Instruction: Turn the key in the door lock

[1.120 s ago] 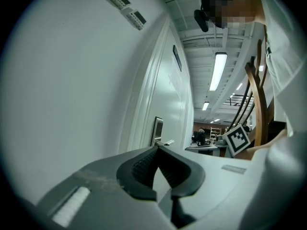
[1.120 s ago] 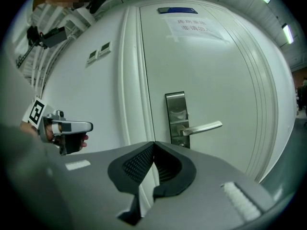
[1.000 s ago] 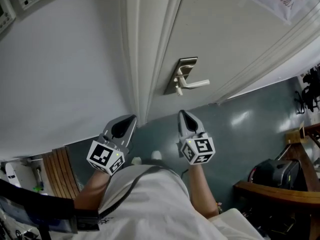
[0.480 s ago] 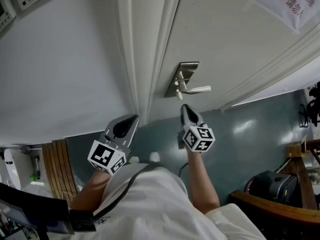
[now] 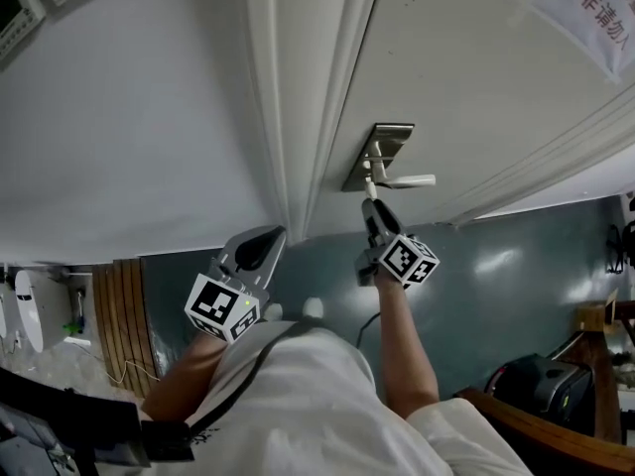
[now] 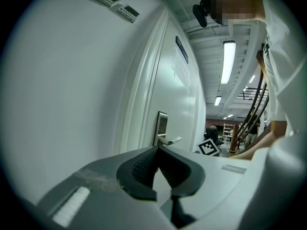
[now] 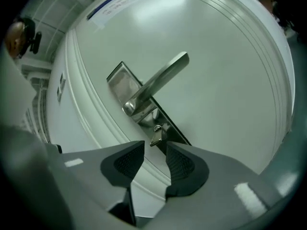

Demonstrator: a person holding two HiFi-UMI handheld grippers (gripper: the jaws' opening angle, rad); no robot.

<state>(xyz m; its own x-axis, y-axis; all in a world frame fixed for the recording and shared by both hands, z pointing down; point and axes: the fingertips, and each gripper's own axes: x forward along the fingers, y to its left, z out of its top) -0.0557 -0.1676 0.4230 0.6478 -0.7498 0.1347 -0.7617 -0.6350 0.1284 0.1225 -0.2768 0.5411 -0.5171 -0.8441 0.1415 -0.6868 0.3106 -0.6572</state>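
The right gripper (image 5: 369, 206) has moved from below the handle (image 5: 407, 179) up to the lock plate (image 5: 382, 152). Its fingers are opening, and the small metal key (image 7: 156, 137) sticks out of the lock just beyond their tips, not yet pinched, so the grasp looks to be next. The plate is flat brushed steel, the lever smooth and slim, and the door (image 5: 466, 77) glossy white with moulded edges. The finger pads are dark ribbed rubber. The left gripper (image 5: 260, 251) hangs nearer, by the frame, with its fingers closed on nothing.
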